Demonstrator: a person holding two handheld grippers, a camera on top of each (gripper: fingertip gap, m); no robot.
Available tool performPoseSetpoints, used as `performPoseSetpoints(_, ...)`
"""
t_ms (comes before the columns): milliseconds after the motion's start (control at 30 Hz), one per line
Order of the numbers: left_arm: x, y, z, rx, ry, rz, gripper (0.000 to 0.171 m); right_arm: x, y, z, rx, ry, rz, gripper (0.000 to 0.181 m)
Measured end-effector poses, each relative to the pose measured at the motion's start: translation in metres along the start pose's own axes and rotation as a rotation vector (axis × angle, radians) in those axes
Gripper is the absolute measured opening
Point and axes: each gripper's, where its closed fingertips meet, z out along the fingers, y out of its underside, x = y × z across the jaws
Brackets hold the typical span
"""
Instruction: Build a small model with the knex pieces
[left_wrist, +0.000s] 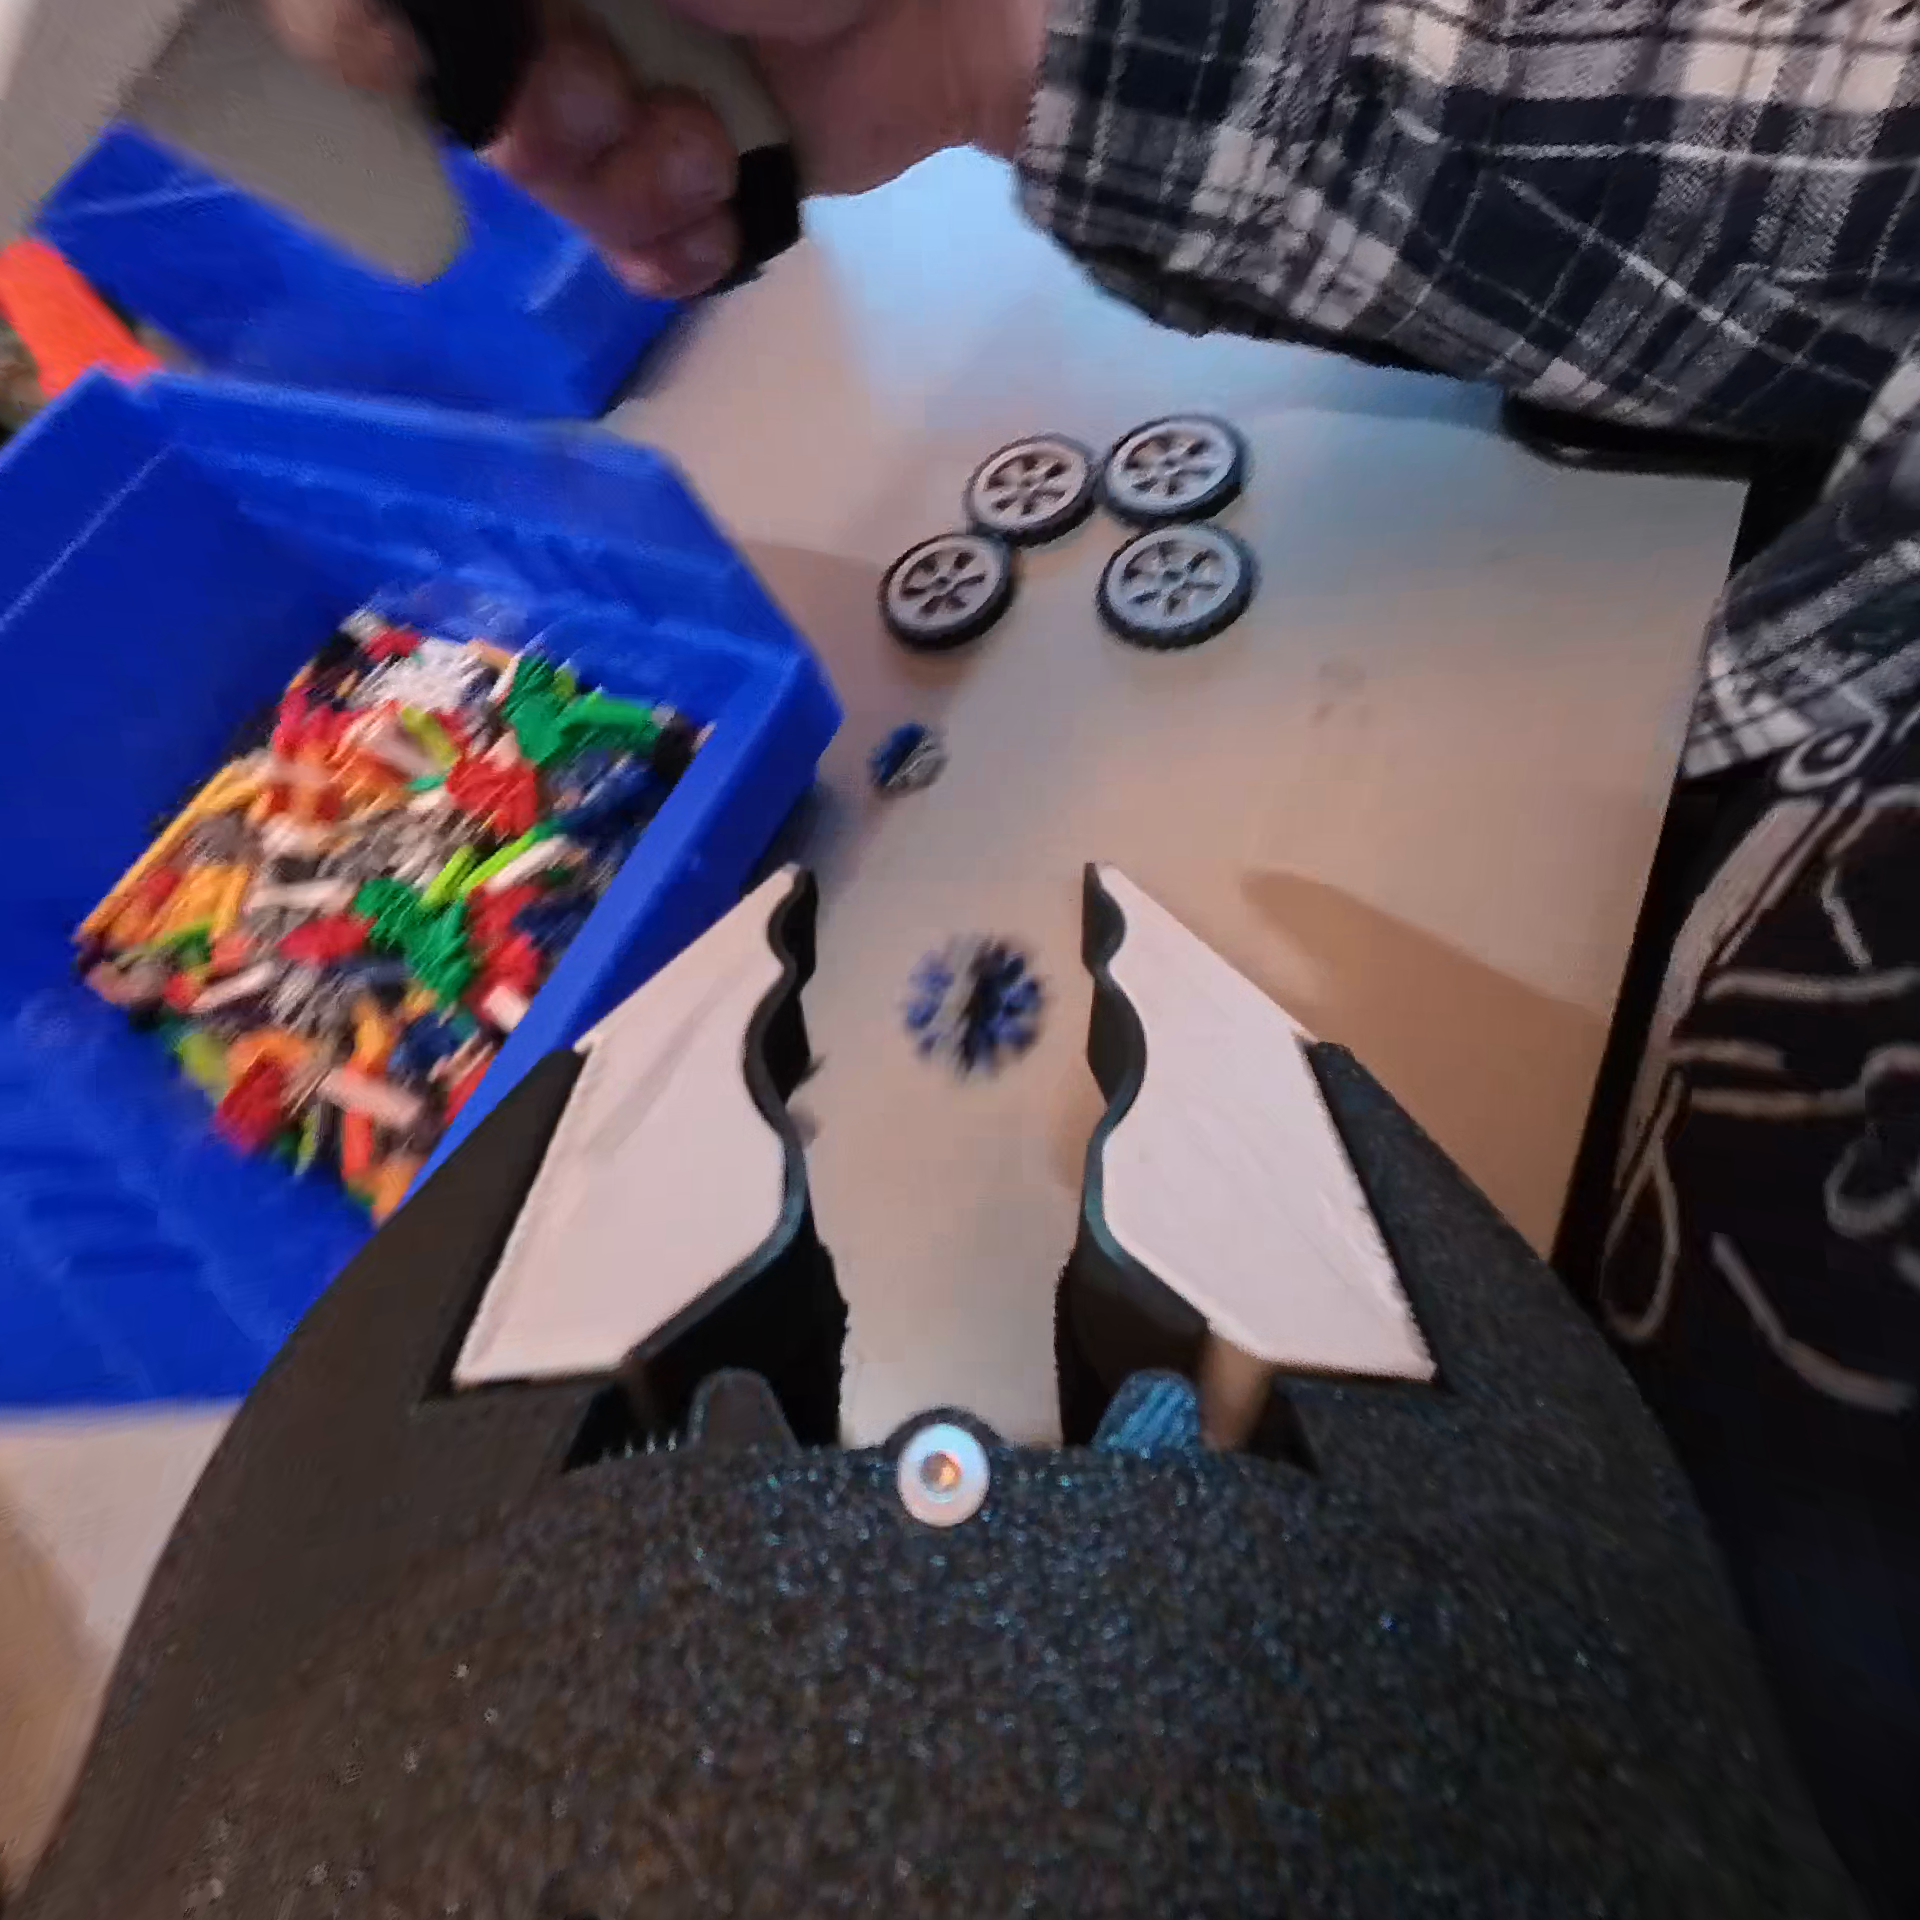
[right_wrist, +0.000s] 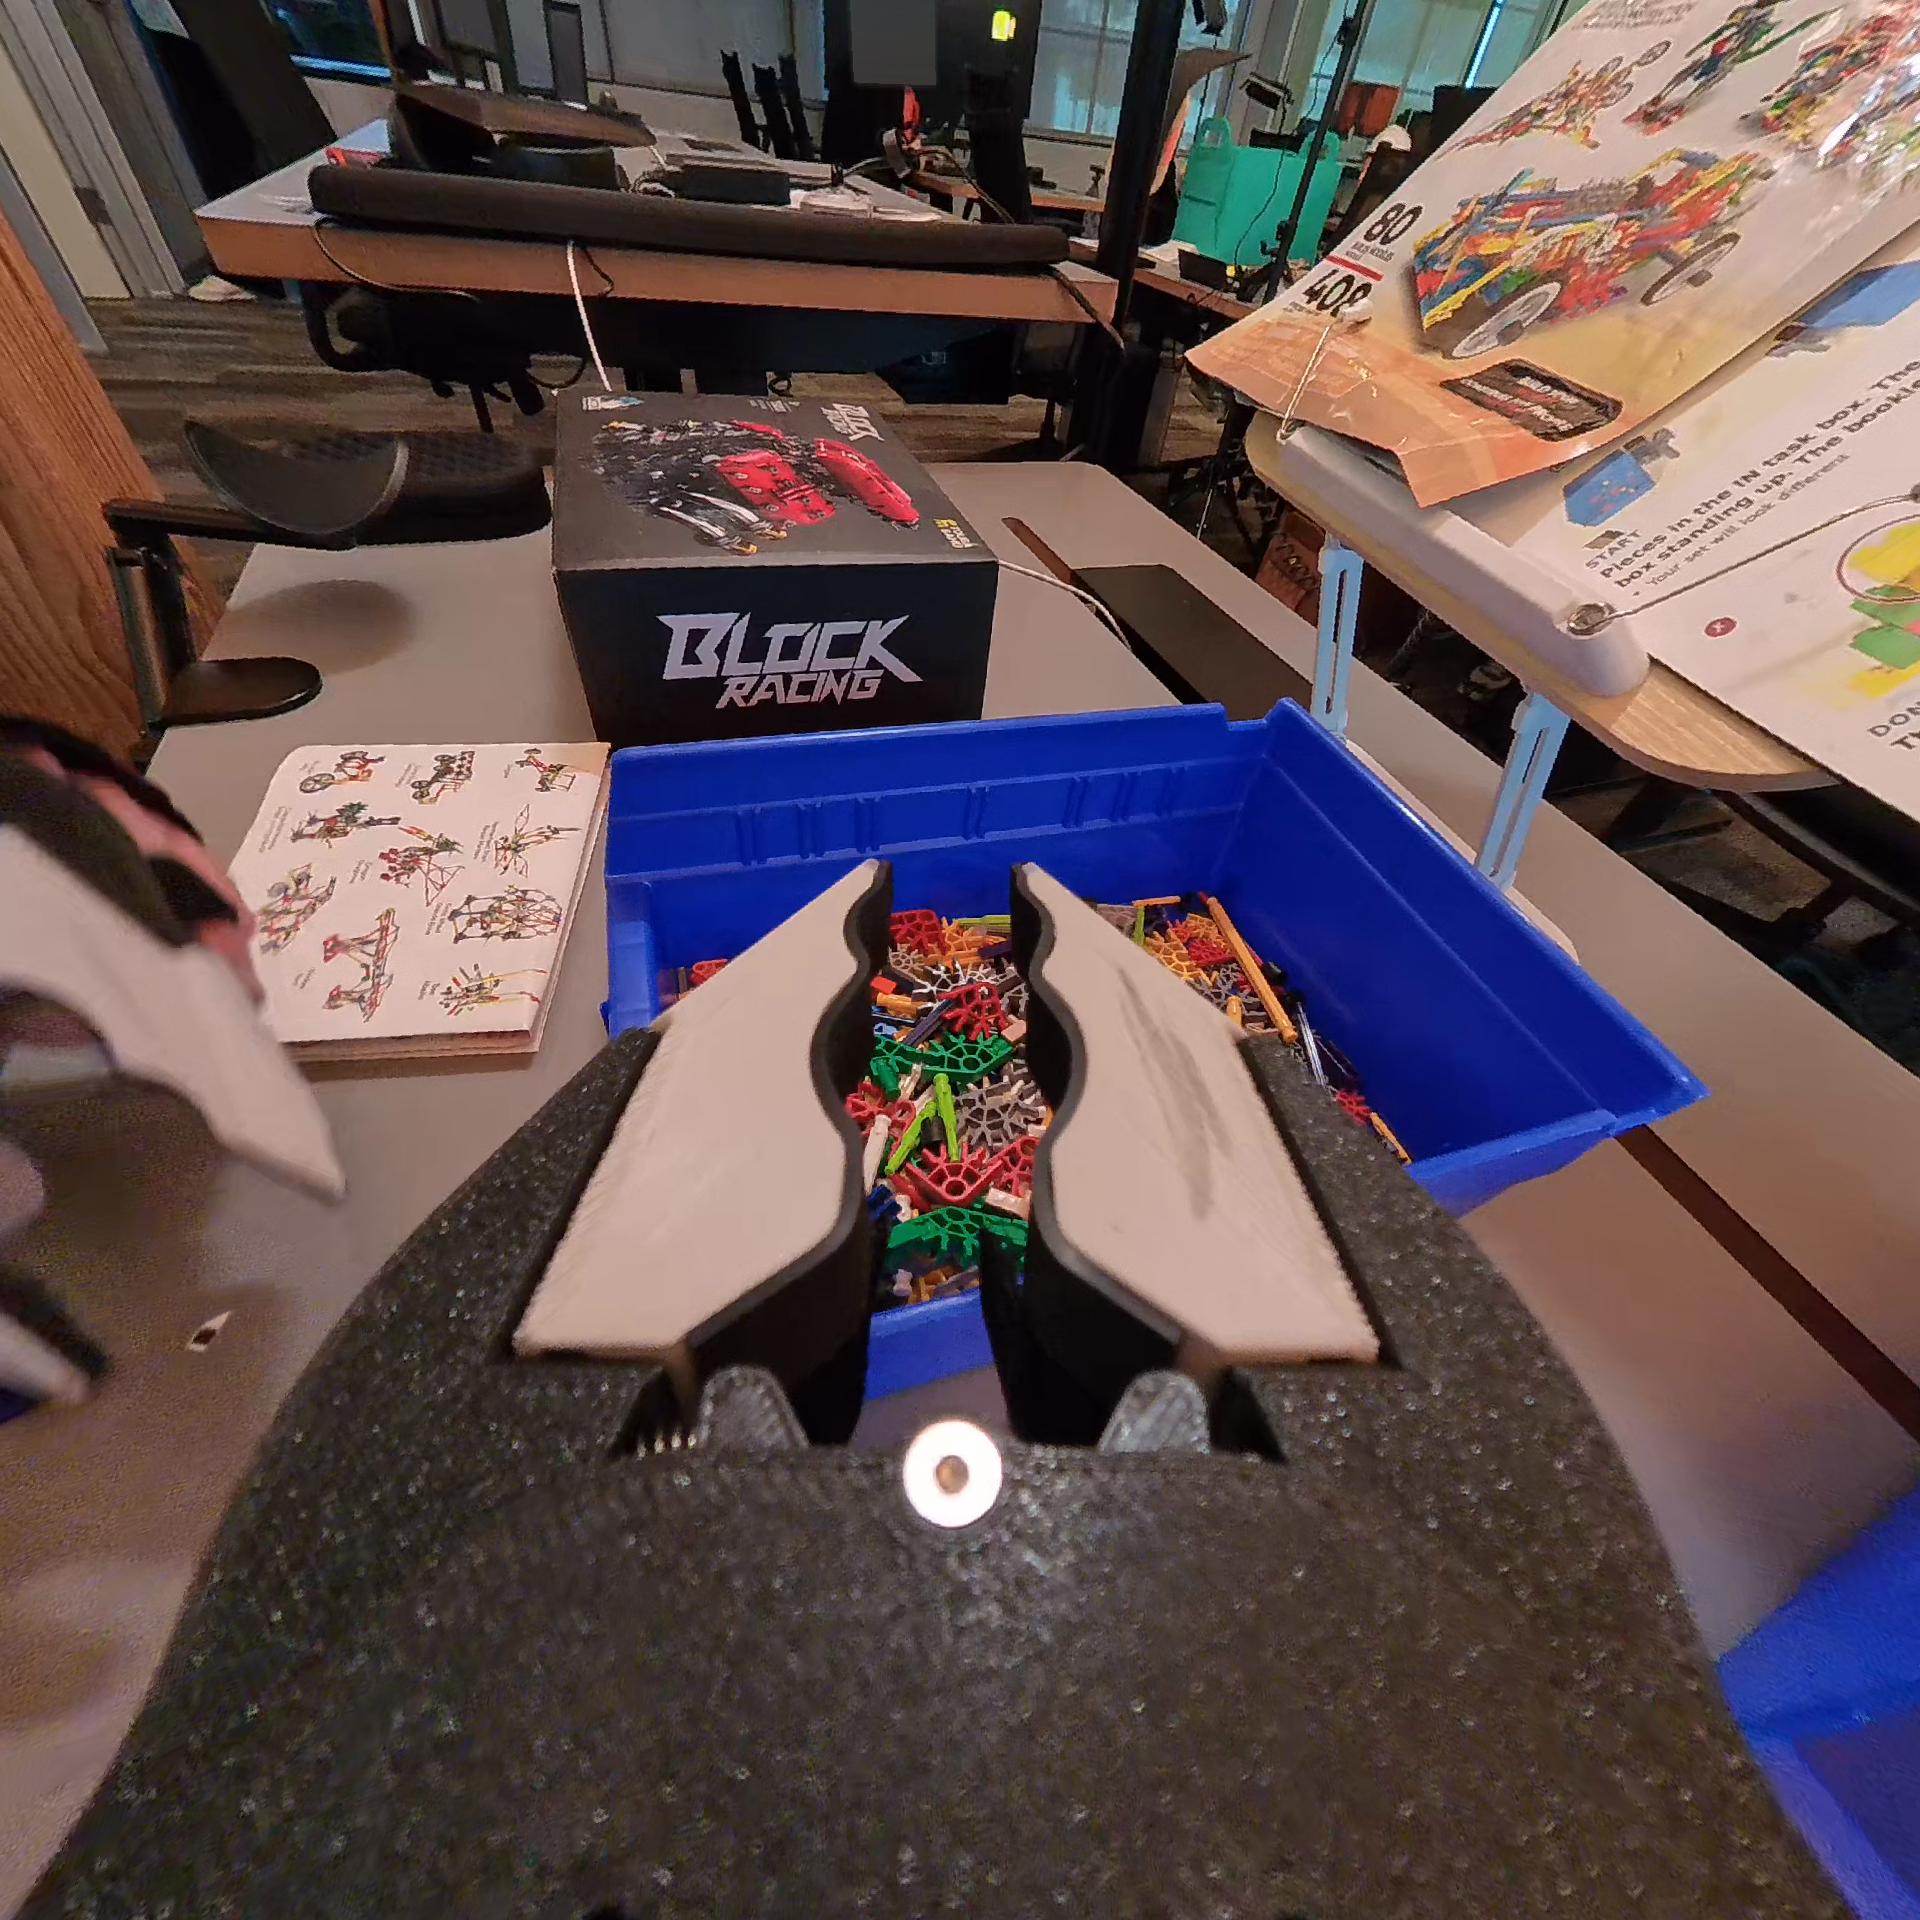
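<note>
Between the spread fingers of the left tool (left_wrist: 945, 883), a blue snowflake piece (left_wrist: 974, 1000) lies on the counter (left_wrist: 1403, 727), ungrasped. Ahead, four wheels (left_wrist: 1070, 530). The right tool (right_wrist: 951, 873), parted and empty, hovers over the blue bin (right_wrist: 1403, 904).

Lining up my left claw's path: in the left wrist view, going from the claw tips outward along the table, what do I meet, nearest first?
Left claw, open → blue snowflake-shaped connector lying between its fingers → smaller blue piece → four grey-hubbed wheels → a hand at the far edge.
</note>
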Motion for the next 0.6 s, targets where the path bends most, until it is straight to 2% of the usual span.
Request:
performPoseSetpoints(100,-0.036,0.034,-0.049,-0.061,-0.123,-0.048,0.048,-0.001,0.000,0.001,-0.001,-0.003,0.000,0.022)
performPoseSetpoints(167,-0.066,0.066,-0.086,-0.141,-0.244,-0.076,0.048,-0.001,0.000,0.001,0.000,-0.006,0.001,0.021)
performPoseSetpoints(300,-0.092,0.137,-0.134,-0.292,-0.296,-0.236,0.047,-0.002,0.001,0.002,0.000,-0.010,0.005,0.021)
performPoseSetpoints(433,-0.081,0.192,-0.131,-0.420,-0.247,-0.340,0.024,-0.004,0.003,0.005,-0.012,-0.012,-0.002,0.022)
performPoseSetpoints(467,-0.074,0.198,-0.126,-0.447,-0.241,-0.360,0.015,-0.004,0.004,0.005,-0.015,-0.011,-0.004,0.022)
performPoseSetpoints(500,-0.070,0.191,-0.121,-0.407,-0.235,-0.376,0.009,-0.004,0.004,0.006,-0.018,-0.011,-0.005,0.022)
performPoseSetpoints(600,-0.063,0.188,-0.116,-0.419,-0.286,-0.386,0.004,-0.003,0.006,0.006,-0.023,-0.008,-0.003,0.022)
